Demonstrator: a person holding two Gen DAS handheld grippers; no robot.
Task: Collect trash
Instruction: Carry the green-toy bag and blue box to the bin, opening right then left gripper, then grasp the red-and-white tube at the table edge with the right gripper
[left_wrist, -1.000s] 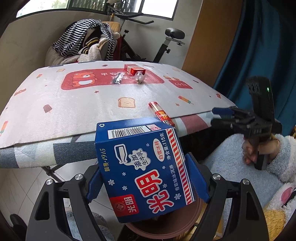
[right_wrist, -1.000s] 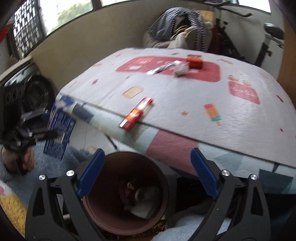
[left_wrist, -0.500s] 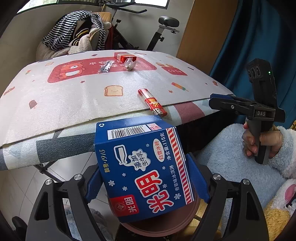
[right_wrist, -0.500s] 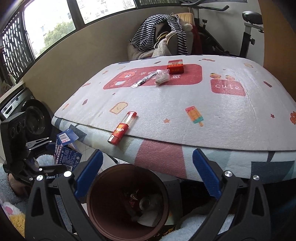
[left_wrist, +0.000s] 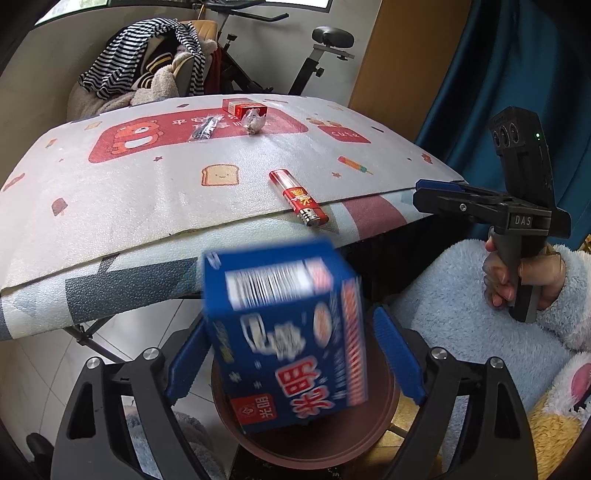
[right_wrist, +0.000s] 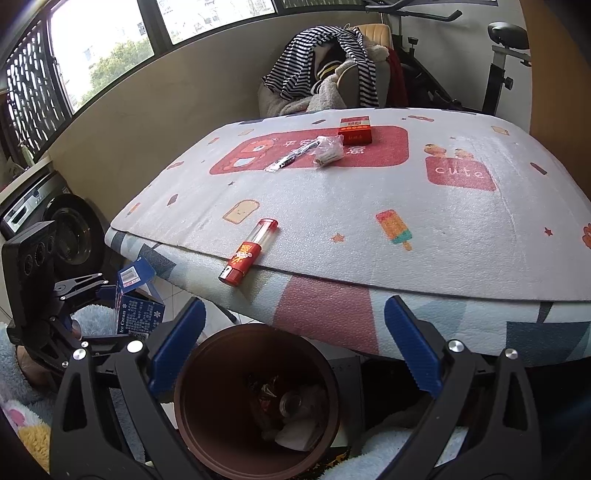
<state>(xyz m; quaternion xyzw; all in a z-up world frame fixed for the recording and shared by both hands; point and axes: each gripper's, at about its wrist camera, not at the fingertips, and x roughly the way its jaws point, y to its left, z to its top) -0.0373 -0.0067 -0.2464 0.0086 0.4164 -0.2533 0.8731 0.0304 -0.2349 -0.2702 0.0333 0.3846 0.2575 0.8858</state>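
Left wrist view: left gripper jaws opening, the blurred blue carton seemingly loose between them over the brown bin; right gripper gapes empty.

A blue ice-cream carton, tilted and motion-blurred, hangs just over the brown bin holding scraps.

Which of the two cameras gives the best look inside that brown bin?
The right wrist view: it looks straight down into the brown bin, showing wrappers and paper at the bottom. In the left wrist view only part of its rim shows, since the blurred blue box covers the opening.
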